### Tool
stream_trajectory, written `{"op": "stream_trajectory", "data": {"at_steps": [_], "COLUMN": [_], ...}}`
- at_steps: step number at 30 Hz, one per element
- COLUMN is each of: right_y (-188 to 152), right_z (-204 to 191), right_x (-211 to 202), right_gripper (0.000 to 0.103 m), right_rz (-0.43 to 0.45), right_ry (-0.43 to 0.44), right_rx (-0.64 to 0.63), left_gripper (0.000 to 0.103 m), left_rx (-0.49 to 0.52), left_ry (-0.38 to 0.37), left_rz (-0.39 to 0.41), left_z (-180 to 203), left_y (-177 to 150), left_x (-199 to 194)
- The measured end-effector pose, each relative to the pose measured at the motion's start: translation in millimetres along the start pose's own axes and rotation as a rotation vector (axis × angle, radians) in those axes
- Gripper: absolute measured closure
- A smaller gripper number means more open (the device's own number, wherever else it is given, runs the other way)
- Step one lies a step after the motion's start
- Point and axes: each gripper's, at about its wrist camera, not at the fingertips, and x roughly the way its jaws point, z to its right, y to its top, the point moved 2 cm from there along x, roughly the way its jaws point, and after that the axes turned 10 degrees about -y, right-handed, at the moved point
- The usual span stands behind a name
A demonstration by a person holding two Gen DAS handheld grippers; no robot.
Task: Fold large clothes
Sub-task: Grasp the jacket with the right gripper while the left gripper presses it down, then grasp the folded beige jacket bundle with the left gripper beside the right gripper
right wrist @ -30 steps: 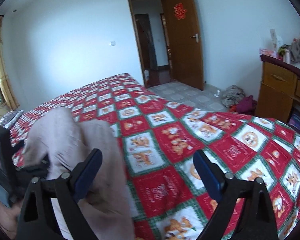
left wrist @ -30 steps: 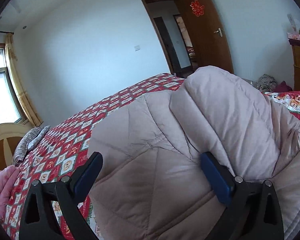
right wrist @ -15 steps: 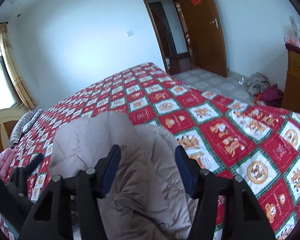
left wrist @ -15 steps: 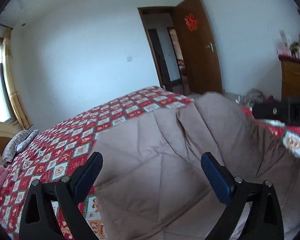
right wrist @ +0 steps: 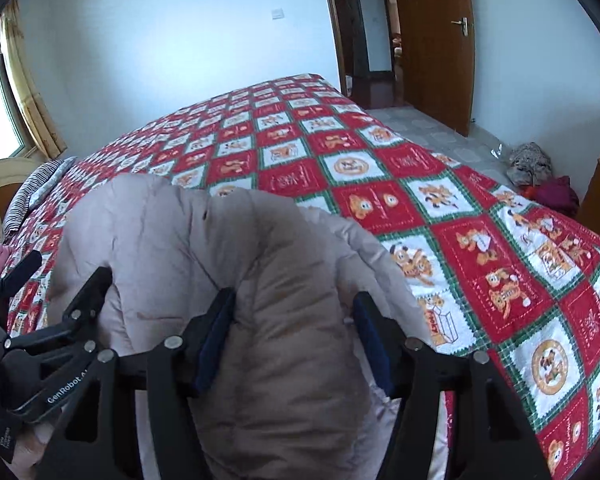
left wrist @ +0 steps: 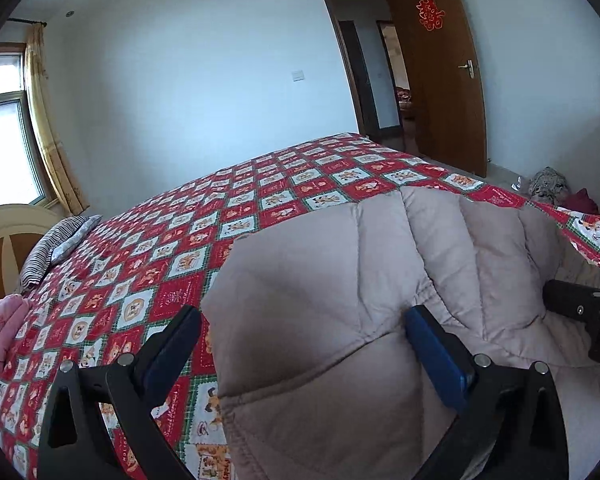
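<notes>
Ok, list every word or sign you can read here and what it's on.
"GenRobot A…", cut off: on the left gripper.
Red paper sign on the door: too blurred to read.
Lettering in the bedspread squares: too small to read.
Small vertical print lower on the left gripper: unreadable.

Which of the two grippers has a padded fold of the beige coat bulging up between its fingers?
The right gripper: a puffy roll of the beige coat fills its gap. The left gripper stands wide, with flat coat and bedspread beneath.
</notes>
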Motion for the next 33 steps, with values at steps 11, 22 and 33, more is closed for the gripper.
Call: {"op": "stream_trajectory", "data": {"at_steps": [11,22,33], "right_y": [-14,-28,-33], "right_z": [6,5,4], "right_x": [28,35,38], "right_gripper": [0.033,0.032,0.032], "right_rz": [-0.058,-0.067,-0.053], "right_ry": [0.018,0.013,-0.004], "right_rx": [0.010,0.005,0.005], "left_gripper": [0.001,0.001,0.001], "left_rx": [-0.083,-0.060,-0.064], "left_ry": [-0.101,-0.103,-0.112], "left_rz": [-0.088,-0.114,-0.116], "left_z": [3,11,10], "left_y": [-17,-23,-26], "left_x": [33,40,42]}}
